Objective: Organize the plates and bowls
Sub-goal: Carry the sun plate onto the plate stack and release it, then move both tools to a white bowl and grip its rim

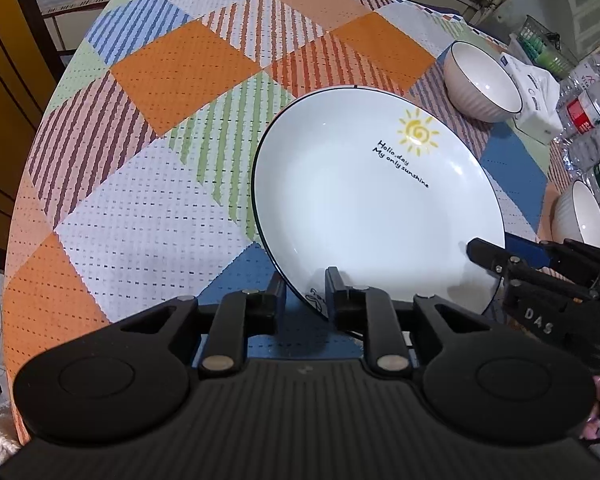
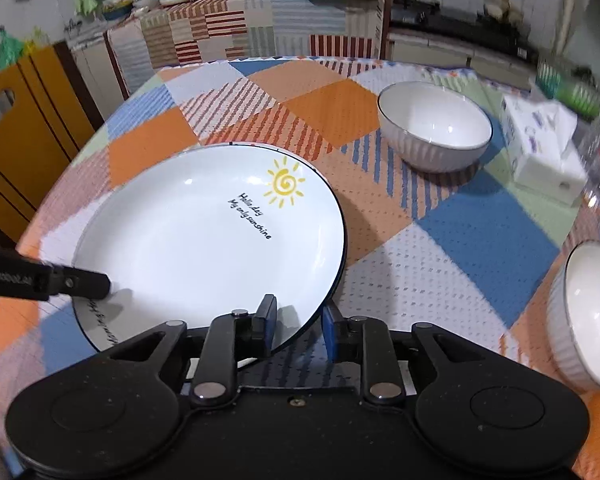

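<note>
A white plate (image 1: 371, 208) with a dark rim, a yellow sun and black script is held tilted above the patchwork tablecloth; it also shows in the right wrist view (image 2: 204, 248). My left gripper (image 1: 304, 296) is shut on its near rim, one finger on each face. My right gripper (image 2: 298, 326) is shut on the rim at the plate's other side, and it shows in the left wrist view (image 1: 495, 258). A white ribbed bowl (image 2: 435, 126) stands at the far right of the table. A second bowl (image 2: 587, 312) stands at the right edge.
A tissue box (image 2: 543, 152) and several plastic bottles (image 1: 591, 120) stand at the right side of the table. The round table's cloth (image 1: 148, 128) stretches left and far of the plate. A yellow cabinet (image 2: 24, 128) stands beyond the table's left edge.
</note>
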A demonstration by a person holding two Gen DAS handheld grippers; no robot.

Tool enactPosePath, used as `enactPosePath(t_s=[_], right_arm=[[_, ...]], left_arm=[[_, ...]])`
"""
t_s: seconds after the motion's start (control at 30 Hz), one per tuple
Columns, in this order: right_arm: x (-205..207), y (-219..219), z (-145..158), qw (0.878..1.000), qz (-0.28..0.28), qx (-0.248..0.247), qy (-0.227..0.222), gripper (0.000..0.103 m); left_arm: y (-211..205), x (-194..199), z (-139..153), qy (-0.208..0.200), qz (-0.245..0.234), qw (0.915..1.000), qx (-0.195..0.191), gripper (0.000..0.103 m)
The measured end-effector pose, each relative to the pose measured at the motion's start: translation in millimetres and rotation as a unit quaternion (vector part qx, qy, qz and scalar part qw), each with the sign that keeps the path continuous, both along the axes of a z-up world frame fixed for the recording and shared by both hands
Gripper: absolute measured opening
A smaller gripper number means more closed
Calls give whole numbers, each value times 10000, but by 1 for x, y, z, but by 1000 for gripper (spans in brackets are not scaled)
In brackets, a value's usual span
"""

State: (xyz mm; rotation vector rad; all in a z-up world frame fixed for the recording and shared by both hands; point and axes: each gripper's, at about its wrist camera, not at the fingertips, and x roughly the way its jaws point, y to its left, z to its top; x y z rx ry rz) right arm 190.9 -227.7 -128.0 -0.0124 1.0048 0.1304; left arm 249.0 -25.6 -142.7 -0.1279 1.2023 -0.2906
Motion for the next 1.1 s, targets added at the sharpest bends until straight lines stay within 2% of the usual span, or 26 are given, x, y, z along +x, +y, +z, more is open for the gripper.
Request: enactPosePath(t_s=[0.13, 0.27, 0.43, 0.57, 0.73, 0.87, 1.0, 1.1], right_arm=[[0, 5, -4, 9993, 112, -287, -199, 33], [-3, 2, -4, 9992, 148, -190, -327, 33], [-24, -16, 19, 9978, 175, -33, -637, 33], [-46, -36, 44, 9963, 260, 172, -806, 36], [-78, -56, 72, 9933, 622, 115, -964, 49], [-104, -66, 83, 9889, 998, 19, -1101, 69], [-131, -73, 83, 9846, 1267, -275, -1173, 76], [-154, -77, 78, 9800, 1464, -549, -1234, 97]], left_arm=[[0, 0, 0, -57, 136, 9999, 42, 19], [7, -9, 12, -230, 321, 9992, -51, 19], [7, -28, 41, -539, 436, 9975, -159, 19], [-9, -48, 65, -738, 290, 9967, -181, 19], [-41, -75, 85, -901, 0, 9957, -223, 23], [-67, -97, 88, -943, -243, 9949, -270, 31], [-88, -115, 81, -934, -354, 9941, -428, 40], [-99, -125, 71, -885, -390, 9937, -568, 42]])
